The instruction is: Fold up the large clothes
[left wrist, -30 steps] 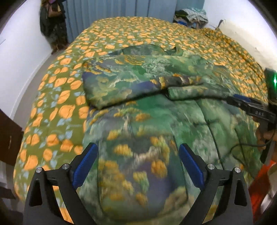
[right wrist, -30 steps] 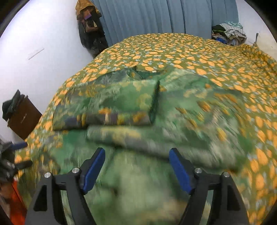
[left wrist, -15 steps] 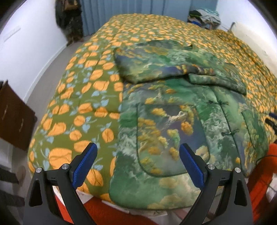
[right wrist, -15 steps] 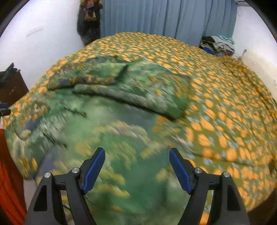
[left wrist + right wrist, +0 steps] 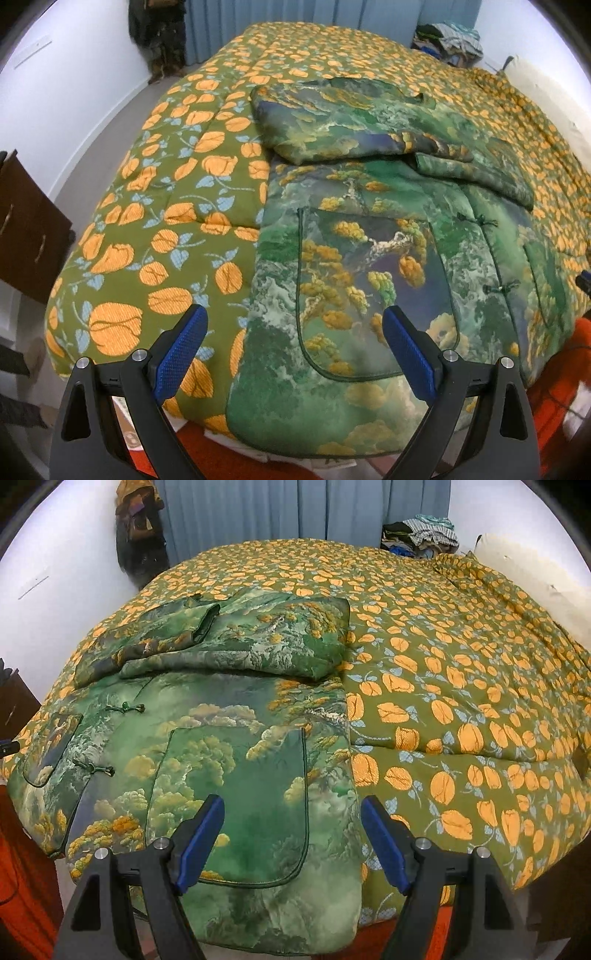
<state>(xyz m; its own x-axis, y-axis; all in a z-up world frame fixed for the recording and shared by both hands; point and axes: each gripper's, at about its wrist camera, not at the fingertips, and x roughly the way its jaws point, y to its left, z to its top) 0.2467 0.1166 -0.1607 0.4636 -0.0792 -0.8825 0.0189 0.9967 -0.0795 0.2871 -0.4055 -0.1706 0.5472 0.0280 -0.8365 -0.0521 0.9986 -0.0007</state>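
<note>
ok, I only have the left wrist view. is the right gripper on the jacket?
Observer: No. The right gripper is open with nothing between its pads, above the jacket at the pocket on that side.
Operator: how does that side's hem lie?
Observer: The hem hangs over the near edge of the bed, and the jacket's side edge runs straight along the bedspread.
</note>
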